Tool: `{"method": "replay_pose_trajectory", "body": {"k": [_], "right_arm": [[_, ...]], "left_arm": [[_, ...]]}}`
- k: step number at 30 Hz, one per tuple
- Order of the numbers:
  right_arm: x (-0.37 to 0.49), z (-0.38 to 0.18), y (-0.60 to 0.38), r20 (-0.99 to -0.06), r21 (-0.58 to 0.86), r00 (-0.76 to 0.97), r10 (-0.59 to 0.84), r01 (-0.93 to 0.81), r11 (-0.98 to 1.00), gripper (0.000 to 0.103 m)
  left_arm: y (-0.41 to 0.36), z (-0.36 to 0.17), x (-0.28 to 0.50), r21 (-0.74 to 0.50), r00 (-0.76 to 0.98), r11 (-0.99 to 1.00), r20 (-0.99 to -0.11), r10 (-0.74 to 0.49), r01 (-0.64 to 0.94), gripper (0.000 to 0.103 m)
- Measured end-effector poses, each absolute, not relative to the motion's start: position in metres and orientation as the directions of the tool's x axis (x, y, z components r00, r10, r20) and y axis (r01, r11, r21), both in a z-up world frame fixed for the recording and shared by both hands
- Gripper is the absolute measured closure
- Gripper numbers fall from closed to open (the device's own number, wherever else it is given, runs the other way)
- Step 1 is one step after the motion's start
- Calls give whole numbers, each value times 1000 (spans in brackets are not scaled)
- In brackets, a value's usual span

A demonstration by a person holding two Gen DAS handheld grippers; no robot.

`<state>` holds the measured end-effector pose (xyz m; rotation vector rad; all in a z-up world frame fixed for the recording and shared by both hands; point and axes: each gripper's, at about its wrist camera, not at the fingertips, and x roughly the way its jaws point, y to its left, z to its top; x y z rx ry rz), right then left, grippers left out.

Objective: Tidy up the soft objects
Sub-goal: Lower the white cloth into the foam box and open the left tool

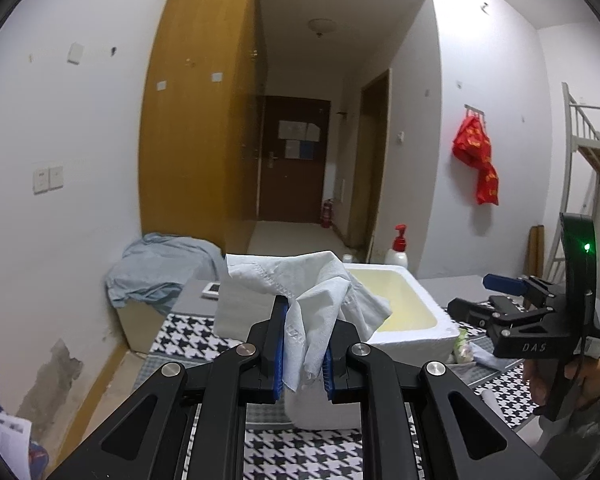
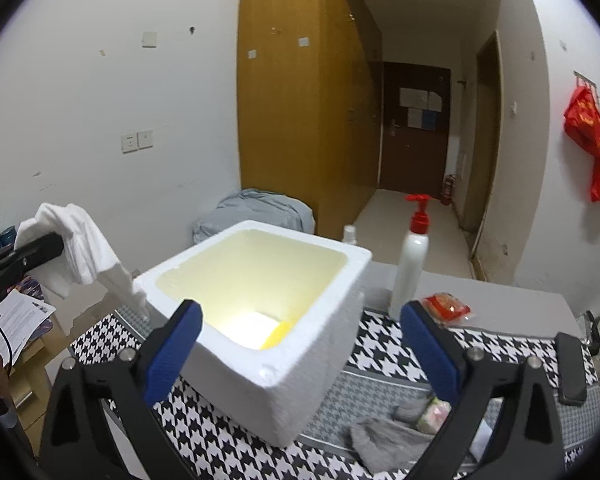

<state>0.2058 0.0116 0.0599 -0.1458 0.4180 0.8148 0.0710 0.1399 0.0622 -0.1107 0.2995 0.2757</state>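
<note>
Judging by what lies about, the sorting is only partly done; the left gripper (image 1: 306, 344) pinches a white cloth (image 1: 316, 296) and holds it in the air just at nine o'clock of the foam box (image 2: 260, 312), not yet over its opening; the right gripper (image 2: 300, 344) stands spread wide with nothing between its pads, the box's near corner in front of it; a grey cloth (image 2: 384, 436) and a small pale bundle (image 2: 432, 418) lie on the houndstooth mat (image 2: 380, 344) at five o'clock of the box, unsorted; only the right wrist view shows the box floor, where something white and yellow sits; the left wrist view alone shows the person's hand (image 1: 548, 376).
</note>
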Motion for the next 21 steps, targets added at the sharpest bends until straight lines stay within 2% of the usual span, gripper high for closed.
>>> {"method": "replay_pose_trajectory", "body": {"k": [21], "right_arm": [[206,37,-42,-436,45,680,590,-638,769,2]], "left_arm": [[129,65,124,-56,935,989,-336,112,-138,87]]}}
